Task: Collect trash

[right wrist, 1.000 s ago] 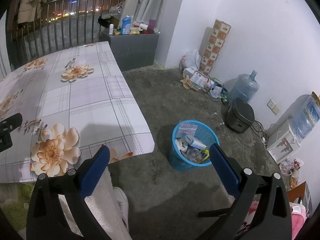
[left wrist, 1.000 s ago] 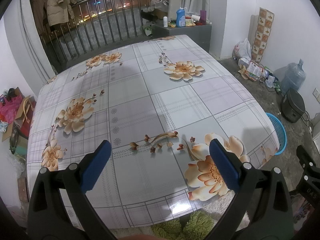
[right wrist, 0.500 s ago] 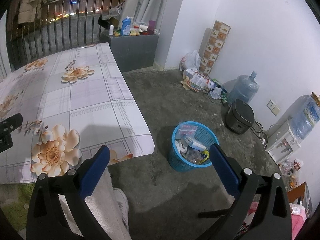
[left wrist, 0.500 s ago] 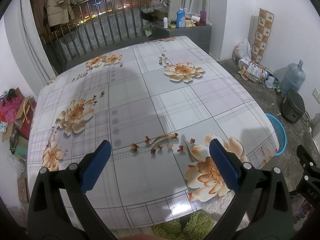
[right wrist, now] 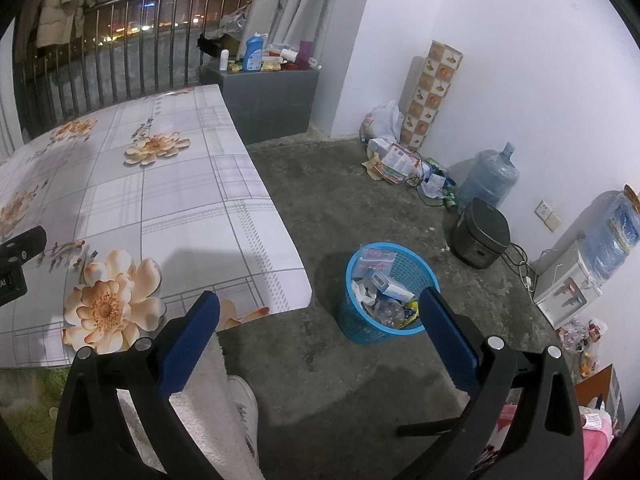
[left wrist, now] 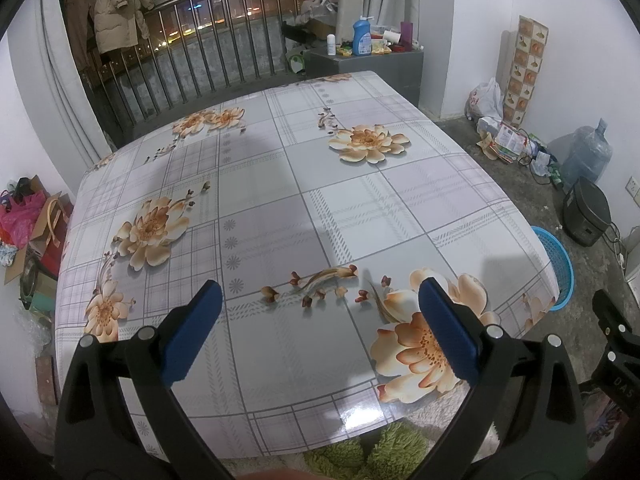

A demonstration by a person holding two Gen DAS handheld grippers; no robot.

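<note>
Left gripper [left wrist: 318, 334] over table [left wrist: 280, 208], jaws spread wide, holding nothing; no trash visible on top. Right gripper [right wrist: 320, 334] over floor, jaws spread too, empty. Just beyond, blue basket [right wrist: 362, 330] beside table corner, trash [right wrist: 382, 294] inside: wrappers, bags, a clear bottle. Probably light, crinkly, crushable, slippery film; pinch by a fold or edge. More litter [right wrist: 394, 158] along far wall.

Glossy tablecloth [left wrist: 320, 208], blue plastic mesh basket [right wrist: 404, 264], rough concrete floor [right wrist: 340, 200].
</note>
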